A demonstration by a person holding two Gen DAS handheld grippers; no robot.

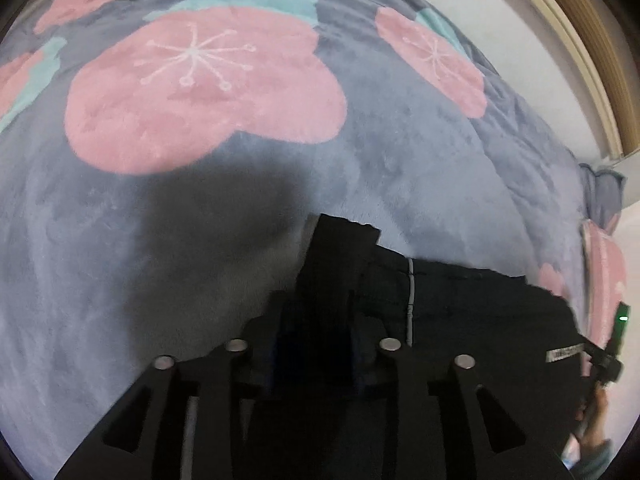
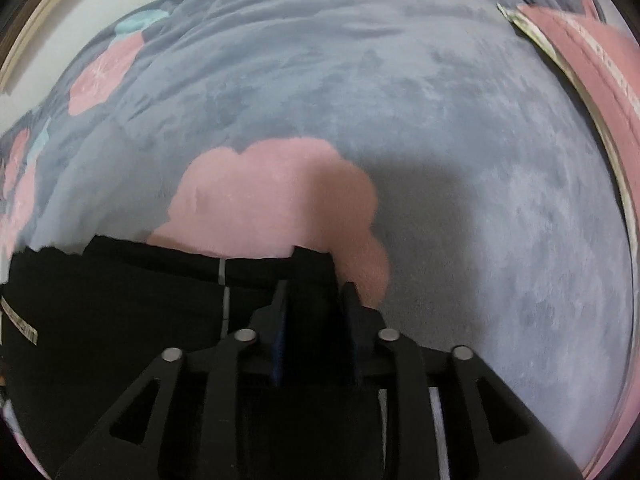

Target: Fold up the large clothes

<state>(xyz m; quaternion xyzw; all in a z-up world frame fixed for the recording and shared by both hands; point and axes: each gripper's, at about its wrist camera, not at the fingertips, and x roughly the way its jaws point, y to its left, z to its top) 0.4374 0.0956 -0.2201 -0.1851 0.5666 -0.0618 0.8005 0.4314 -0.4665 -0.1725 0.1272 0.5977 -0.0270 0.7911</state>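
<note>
While the limp, light black fabric garment (image 1: pixel 460 304) hangs over the grey plush flowered blanket (image 1: pixel 400 152), left gripper (image 1: pixel 316 304) and right gripper (image 2: pixel 314 300) pinch its top corners, likely the best holds.

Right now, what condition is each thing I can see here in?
Black garment: stretched between both grippers over the bed, top edge straight, white stripes showing.
Left hand-held gripper: shut on a corner of the black garment.
Right hand-held gripper: shut on the other corner.
Floral blanket: spread over the bed, lightly rumpled.
</note>
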